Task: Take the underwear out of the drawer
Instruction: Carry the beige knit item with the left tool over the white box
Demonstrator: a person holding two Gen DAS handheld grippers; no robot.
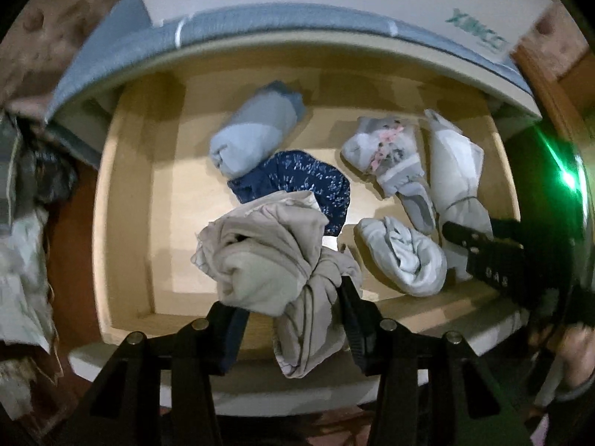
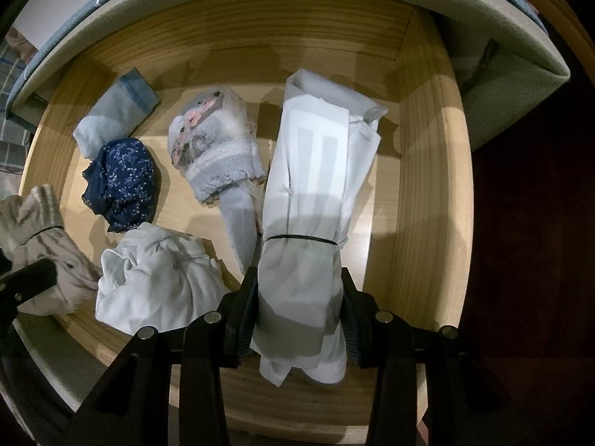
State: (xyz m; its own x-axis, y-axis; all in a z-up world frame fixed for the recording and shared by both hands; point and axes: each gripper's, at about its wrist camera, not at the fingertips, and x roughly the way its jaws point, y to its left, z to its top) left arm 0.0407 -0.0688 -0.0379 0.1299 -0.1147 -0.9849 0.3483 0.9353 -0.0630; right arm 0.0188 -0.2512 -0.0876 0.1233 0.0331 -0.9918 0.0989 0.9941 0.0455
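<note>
Gripping a crumpled beige cotton bundle of underwear (image 1: 275, 260), the left tongs (image 1: 290, 319) hold it bunched between both pads above the open pale wooden drawer (image 1: 126, 200), its loose tail hanging below the grip. The right tongs (image 2: 297, 312) are clamped on a long white rolled garment bound with a thin black elastic band (image 2: 308, 193), whose far end seems to lie on the drawer floor.

Risk, as I judge it: the beige bundle is pinched only at a gathered waist, so a jolt could let it slide free and drop back in. The white roll is long and held near 1 end; lifting it could drag it against the grey lace-trimmed piece with pink flowers (image 2: 212, 148) just beside it and carry that along.

Counted: 2 pieces held, 1 per tongs. Loose in the drawer are 4: the light blue roll (image 1: 253, 130), the navy dotted piece (image 1: 297, 182), the grey lace-trimmed one, and the pale crumpled one (image 1: 401, 256).
</note>
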